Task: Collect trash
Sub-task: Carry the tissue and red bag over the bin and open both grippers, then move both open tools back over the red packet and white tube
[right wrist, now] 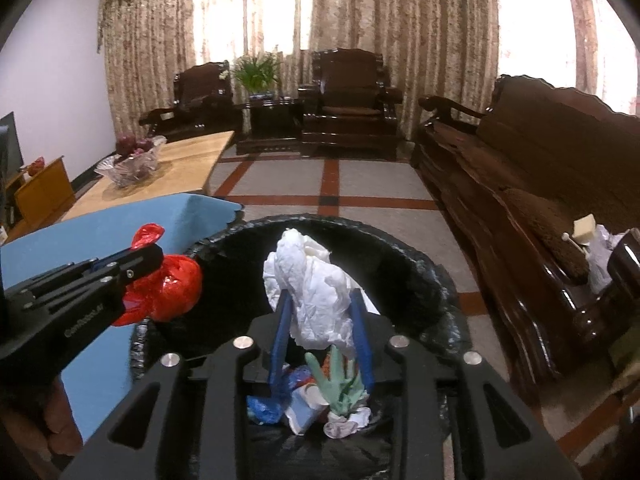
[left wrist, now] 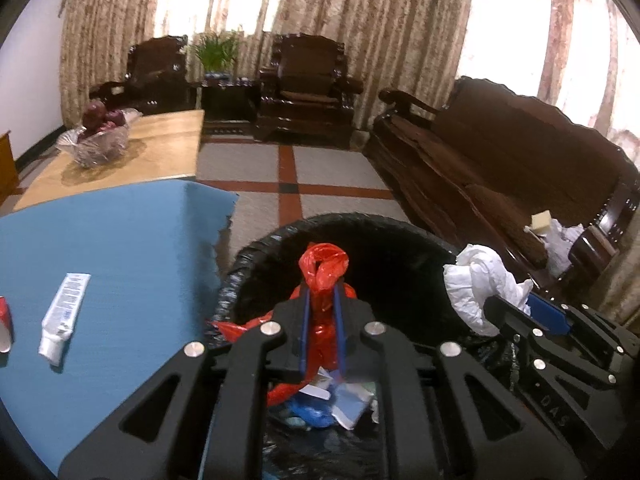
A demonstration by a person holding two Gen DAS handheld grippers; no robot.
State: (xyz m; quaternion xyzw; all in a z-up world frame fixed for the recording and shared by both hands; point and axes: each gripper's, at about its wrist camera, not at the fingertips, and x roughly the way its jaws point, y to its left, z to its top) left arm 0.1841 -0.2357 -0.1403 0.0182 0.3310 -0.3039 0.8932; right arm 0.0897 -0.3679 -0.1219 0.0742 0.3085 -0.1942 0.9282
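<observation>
Above the black-lined bin (right wrist: 432, 280), our left gripper (left wrist: 322, 300) clamps a red bag (left wrist: 325, 268). Our right gripper (right wrist: 322, 312) clamps white plastic (right wrist: 316, 280).

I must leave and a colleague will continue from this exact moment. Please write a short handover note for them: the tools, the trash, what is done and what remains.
Left tool: closed on a red plastic bag, held over the open trash bin.
Right tool: holds a crumpled white paper between its fingers, also over the bin.
Done: the bin already contains several pieces, among them a green glove and blue scraps.
Left: drop both pieces into the bin. Then collect the white tube lying on the blue mat and the red item at the picture's left edge beside it.
</observation>
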